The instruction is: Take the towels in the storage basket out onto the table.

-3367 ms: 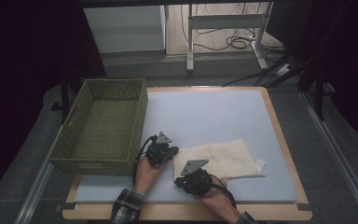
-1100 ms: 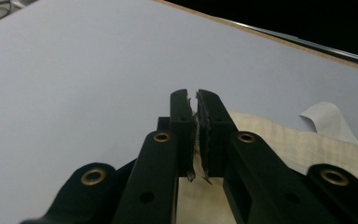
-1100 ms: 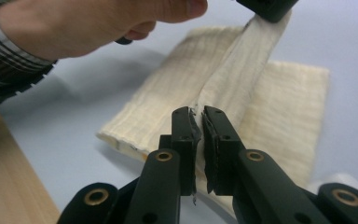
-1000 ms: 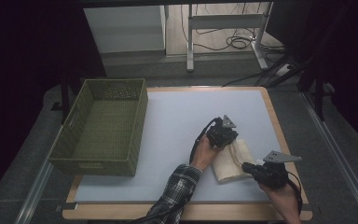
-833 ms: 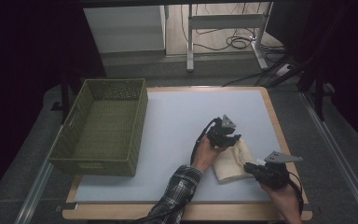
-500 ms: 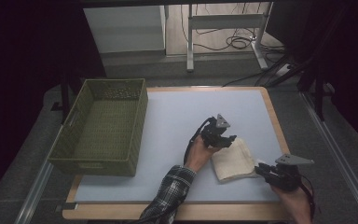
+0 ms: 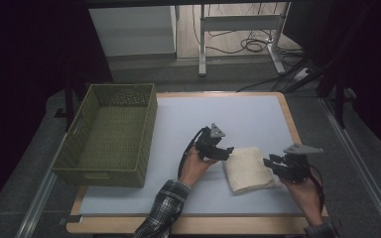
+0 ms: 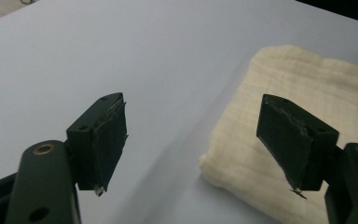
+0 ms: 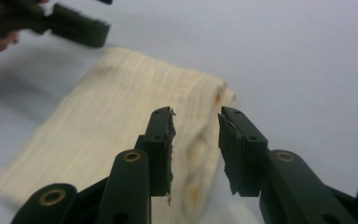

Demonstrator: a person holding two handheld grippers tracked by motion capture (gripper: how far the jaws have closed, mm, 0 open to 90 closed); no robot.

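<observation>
A cream cloth (image 7: 248, 169) lies folded into a thick pad on the pale blue mat (image 7: 233, 116), right of centre. My left gripper (image 7: 224, 151) hovers at the cloth's left edge. Its jaws have just been opening and stand wide apart, with nothing between them. In the left gripper view (image 8: 191, 121) the cloth (image 8: 303, 98) lies to the right, under one jaw. My right gripper (image 7: 270, 163) is at the cloth's right edge. Its jaws have also just been opening and show a narrow gap (image 9: 196, 116), held above the cloth's folded end (image 9: 121, 107) without pinching it.
A green woven basket (image 7: 151, 121) stands at the left of the mat, and I see nothing inside it. A wooden border (image 7: 290, 116) frames the mat. The left gripper (image 9: 74, 25) appears at the top left of the right gripper view. Open mat lies behind the cloth.
The cloth, spread out flat earlier, now lies folded. Over the last second both grippers have let go of it; the left drew away to the left, the right shifted to the right edge.
</observation>
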